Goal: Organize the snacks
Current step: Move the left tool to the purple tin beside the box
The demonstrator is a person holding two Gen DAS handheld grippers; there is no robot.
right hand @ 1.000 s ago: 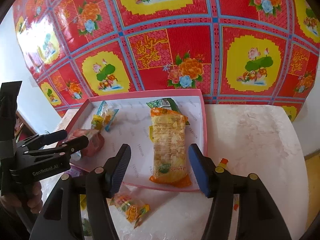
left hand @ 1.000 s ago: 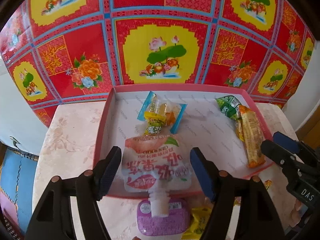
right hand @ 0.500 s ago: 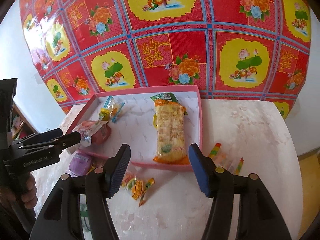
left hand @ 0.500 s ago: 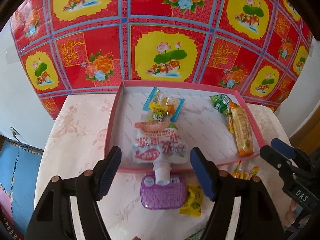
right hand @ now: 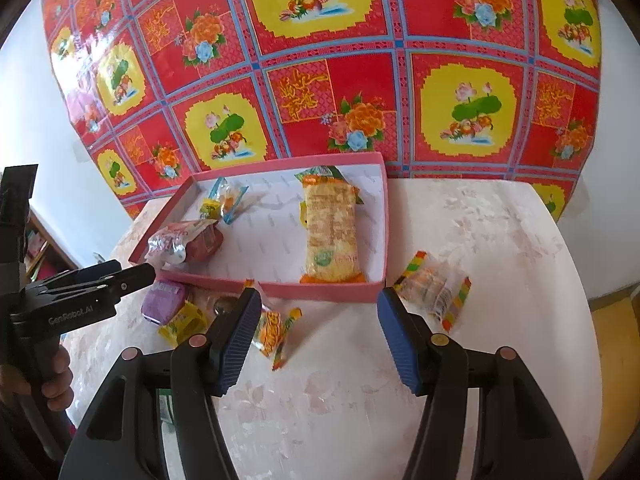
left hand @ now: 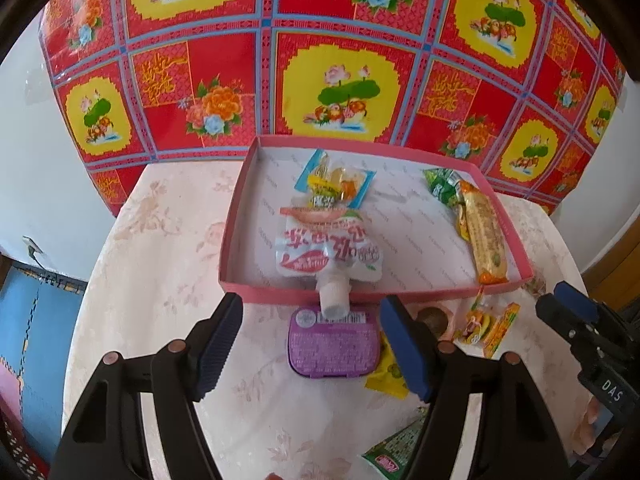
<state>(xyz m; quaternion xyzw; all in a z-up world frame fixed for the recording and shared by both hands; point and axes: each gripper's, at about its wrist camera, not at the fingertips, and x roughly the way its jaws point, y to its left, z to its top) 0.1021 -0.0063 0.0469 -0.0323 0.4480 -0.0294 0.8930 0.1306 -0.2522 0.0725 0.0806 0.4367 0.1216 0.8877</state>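
Both my grippers hung over the pale marble-look bench (right hand: 480,240) with jaws released, nothing between them. The shallow pink cardboard tray (left hand: 240,216) sat against the red-and-yellow floral cloth (left hand: 344,52) at the back. Inside it lay a white-and-pink spouted jelly pouch (left hand: 328,248), its cap poking over the near rim, a blue-edged candy packet (left hand: 336,184) behind it, and a long orange cracker bar (right hand: 330,232) on the right side over a green wrapper (left hand: 440,184).

Still outside: a purple rectangular tub (left hand: 334,346) right ahead of my left gripper (left hand: 312,344), a yellow sachet (left hand: 384,376) beside it, and a rainbow-edged clear candy bag (right hand: 434,290) just past my right gripper (right hand: 320,336), close to its right jaw.
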